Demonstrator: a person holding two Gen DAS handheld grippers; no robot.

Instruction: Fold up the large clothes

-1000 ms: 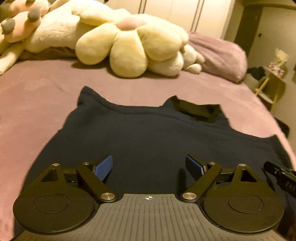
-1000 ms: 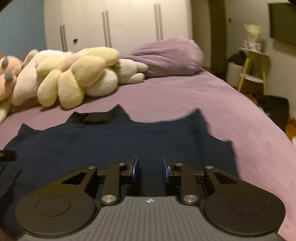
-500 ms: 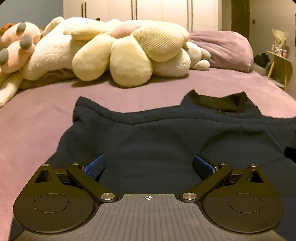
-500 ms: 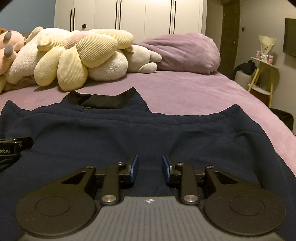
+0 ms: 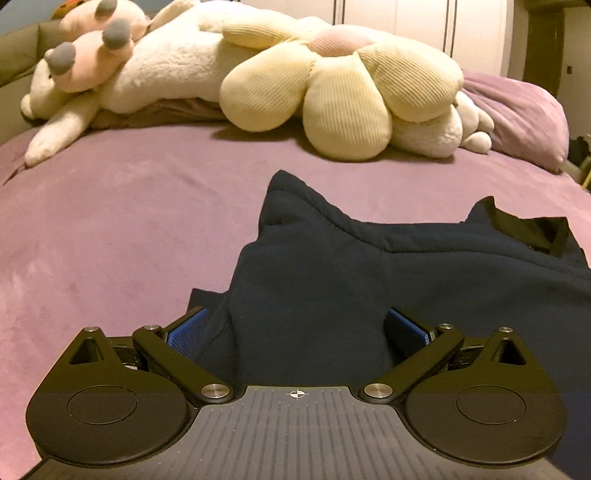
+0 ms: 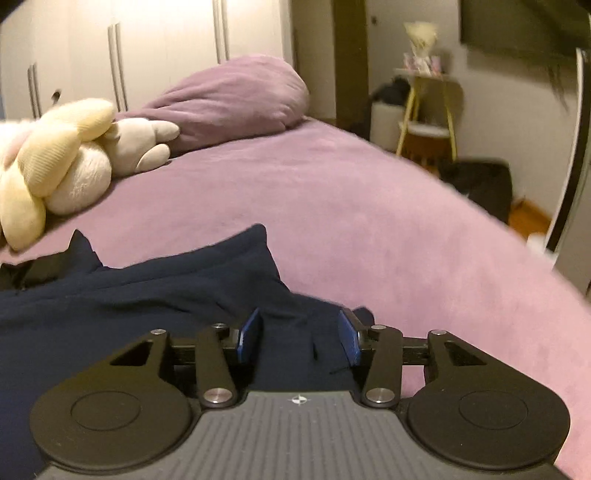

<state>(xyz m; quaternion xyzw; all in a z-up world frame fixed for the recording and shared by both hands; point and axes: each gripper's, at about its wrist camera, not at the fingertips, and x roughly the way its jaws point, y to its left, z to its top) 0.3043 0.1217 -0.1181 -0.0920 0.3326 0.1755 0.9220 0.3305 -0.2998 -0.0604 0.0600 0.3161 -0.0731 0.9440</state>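
Looking across both wrist views, I see a bed [image 5: 110, 229] covered in a soft, velvety purple spread that fills most of each picture. On it lies the garment [image 5: 424, 288], a dark navy top of thick, matte knit, spread fairly flat with a raised seam running across it and two corners poking up into peaks. Its black collar [image 5: 532, 229] lies open at the right of my left view. From the right view the garment [image 6: 129, 306] fills the lower left, its edge ending just under my gripper.

At the head of the bed sits a ribbed, cream flower cushion [image 5: 340, 88] with a pink centre, leaning on a fuzzy white plush [image 5: 166, 70]. A rumpled purple pillow [image 6: 236, 99] lies beside them. White wardrobe doors [image 6: 166, 33] stand behind, and a yellow-legged side table [image 6: 428, 110] stands off the bed's far side.

My left gripper [image 5: 295, 328] is spread wide, the garment's left edge bunched between its blue pads. My right gripper [image 6: 299, 336] is moderately apart over the garment's right edge, gripping nothing.
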